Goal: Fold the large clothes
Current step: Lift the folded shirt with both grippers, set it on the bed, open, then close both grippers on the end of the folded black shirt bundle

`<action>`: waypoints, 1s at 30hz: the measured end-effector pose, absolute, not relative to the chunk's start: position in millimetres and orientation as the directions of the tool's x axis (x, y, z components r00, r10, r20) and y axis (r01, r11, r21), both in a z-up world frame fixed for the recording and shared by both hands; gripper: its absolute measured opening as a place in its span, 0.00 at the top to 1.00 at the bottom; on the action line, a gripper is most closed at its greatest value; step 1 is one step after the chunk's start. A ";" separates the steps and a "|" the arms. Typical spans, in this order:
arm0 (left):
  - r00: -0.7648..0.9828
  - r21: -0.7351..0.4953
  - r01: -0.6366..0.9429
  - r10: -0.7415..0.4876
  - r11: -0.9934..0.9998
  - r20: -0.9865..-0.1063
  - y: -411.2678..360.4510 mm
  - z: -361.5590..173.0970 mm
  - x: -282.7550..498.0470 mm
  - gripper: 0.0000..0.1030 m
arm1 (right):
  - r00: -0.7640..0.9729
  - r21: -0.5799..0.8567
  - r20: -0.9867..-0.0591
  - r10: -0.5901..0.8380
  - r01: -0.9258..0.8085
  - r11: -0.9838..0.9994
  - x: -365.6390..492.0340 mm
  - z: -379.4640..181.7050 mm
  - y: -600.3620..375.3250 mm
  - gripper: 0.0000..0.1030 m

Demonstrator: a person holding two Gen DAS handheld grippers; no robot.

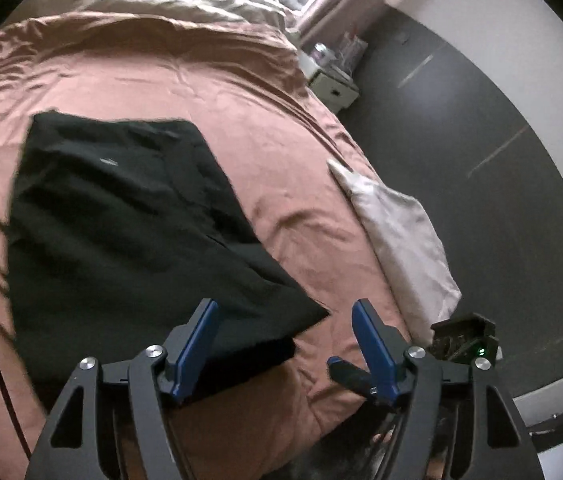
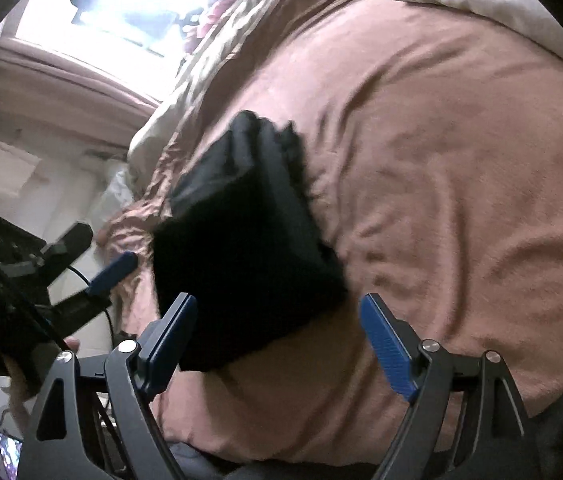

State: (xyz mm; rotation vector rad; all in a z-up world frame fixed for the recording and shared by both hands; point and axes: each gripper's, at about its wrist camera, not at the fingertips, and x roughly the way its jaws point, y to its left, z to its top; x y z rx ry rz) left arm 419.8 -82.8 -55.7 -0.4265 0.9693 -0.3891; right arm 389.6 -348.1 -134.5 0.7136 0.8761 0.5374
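Two claws, left claw and right claw, gape empty | black garment on bed: soft, light, probably already folded | pinch near corners.

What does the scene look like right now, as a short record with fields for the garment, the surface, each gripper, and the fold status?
garment: black garment, folded into a compact stack, lying flat
surface: bed with pinkish-brown duvet
left gripper: open, nothing between the pads, above the garment's near corner
right gripper: open, empty, at the garment's near edge
other items: pale cloth at the bed's edge
fold status: garment looks folded and released
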 end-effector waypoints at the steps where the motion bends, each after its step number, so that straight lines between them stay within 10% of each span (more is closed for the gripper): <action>1: 0.522 -0.504 0.118 -0.485 0.856 -0.702 -77.9 -54.1 416.3 0.32 | 0.534 0.751 -0.486 0.692 -0.150 0.643 396.3 -133.3 -339.8 0.20; 13: 0.582 -0.488 -0.120 -0.337 0.865 -0.740 35.4 -71.6 377.8 0.32 | 0.520 0.752 -0.468 0.715 -0.191 0.631 453.8 -129.6 -280.2 0.20; 14: 0.575 -0.486 -0.139 -0.329 0.863 -0.749 42.5 -77.0 376.1 0.32 | 0.523 0.734 -0.486 0.700 -0.190 0.652 458.8 -132.9 -275.2 0.35; 15: 0.567 -0.484 -0.153 -0.324 0.862 -0.757 48.2 -81.2 374.9 0.32 | 0.527 0.716 -0.504 0.684 -0.189 0.672 457.8 -129.8 -274.5 0.71; 16: 0.554 -0.479 -0.170 -0.319 0.861 -0.769 53.7 -87.8 374.7 0.32 | 0.526 0.708 -0.518 0.674 -0.179 0.684 459.6 -131.1 -273.7 0.80; 30: 0.427 -0.474 -0.214 -0.354 0.854 -0.832 35.8 -167.8 391.4 0.47 | 0.542 0.673 -0.592 0.596 -0.075 0.736 433.2 -164.7 -313.7 0.93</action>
